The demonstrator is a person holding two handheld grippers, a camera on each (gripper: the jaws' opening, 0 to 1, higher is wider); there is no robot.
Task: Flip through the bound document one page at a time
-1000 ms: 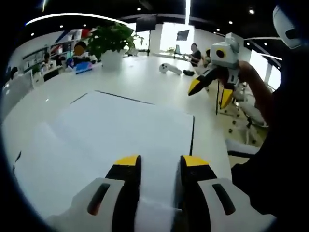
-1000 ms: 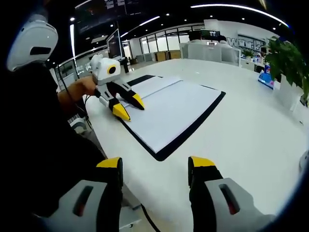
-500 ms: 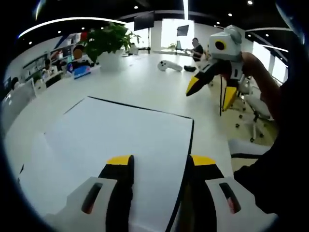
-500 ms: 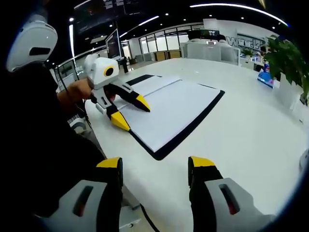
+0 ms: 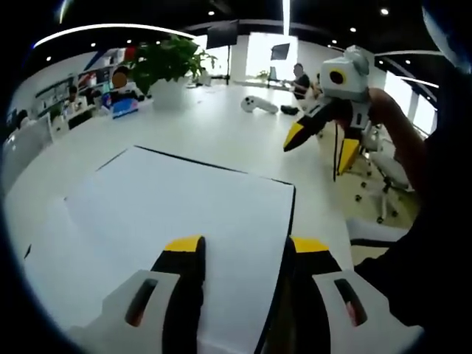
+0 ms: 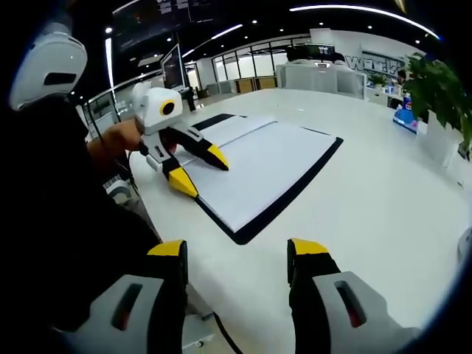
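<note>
The bound document (image 5: 184,206) lies open and flat on the white tabletop (image 5: 221,129), in the centre of the left gripper view. The left gripper (image 5: 240,247) hangs at its near edge with jaws apart, holding nothing. In the right gripper view, the right gripper (image 6: 236,251) stands at the bottom, jaws wide open and empty, well apart from the document (image 6: 258,169). A potted plant (image 5: 166,63) stands upper left.

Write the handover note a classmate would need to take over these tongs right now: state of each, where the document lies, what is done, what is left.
Left tongs: open, over the near edge of the bound document, gripping nothing.
Right tongs: open, empty, above the white table, off to the side of the document.
Document: lying open and flat, white page up, black cover edge showing.
Done: cannot tell how many pages.
Left: pinch the next page and turn it.
</note>
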